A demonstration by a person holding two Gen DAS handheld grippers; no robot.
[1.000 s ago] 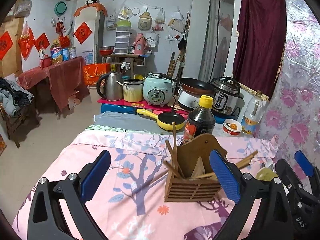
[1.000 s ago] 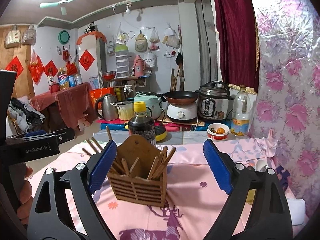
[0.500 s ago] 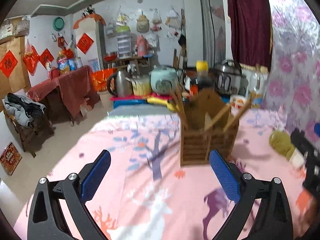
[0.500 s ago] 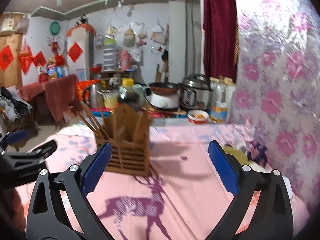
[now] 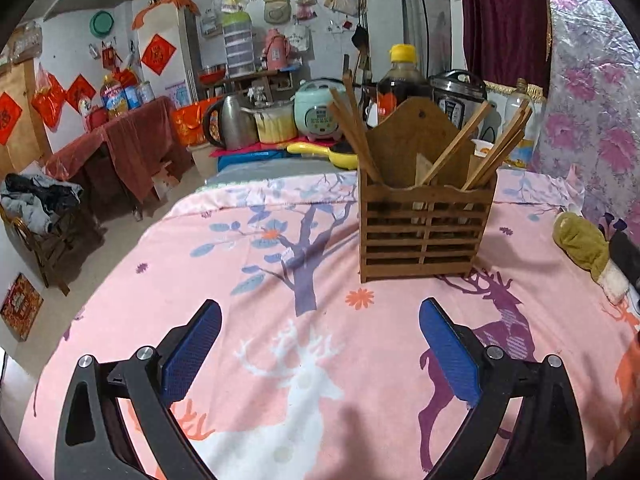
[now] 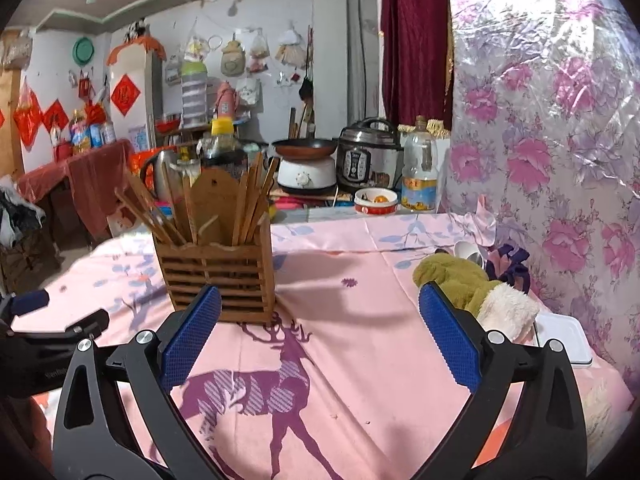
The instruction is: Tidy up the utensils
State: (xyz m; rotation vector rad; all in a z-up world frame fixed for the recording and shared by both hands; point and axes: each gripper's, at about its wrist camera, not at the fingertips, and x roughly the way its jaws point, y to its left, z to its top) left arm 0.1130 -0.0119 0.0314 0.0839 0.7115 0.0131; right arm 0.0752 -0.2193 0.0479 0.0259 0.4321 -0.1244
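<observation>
Only the right wrist view shows the white tray [image 6: 568, 338] beside the green plush toy [image 6: 460, 280] (far right, by the floral wall). Wooden utensil holder [image 5: 424, 228] stands upright on the pink surface [image 5: 280, 312], chopsticks [image 5: 356, 128] leaning inside. Left gripper [image 5: 320, 354] and right gripper [image 6: 320, 338] both point down over it, jaws wide open, nothing between them.

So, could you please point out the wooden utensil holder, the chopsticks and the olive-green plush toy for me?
wooden utensil holder [image 5: 424, 236], left wrist view, slatted front.
chopsticks [image 5: 354, 120], left wrist view, leftmost bundle's shafts.
olive-green plush toy [image 6: 456, 280], right wrist view, green body.
</observation>
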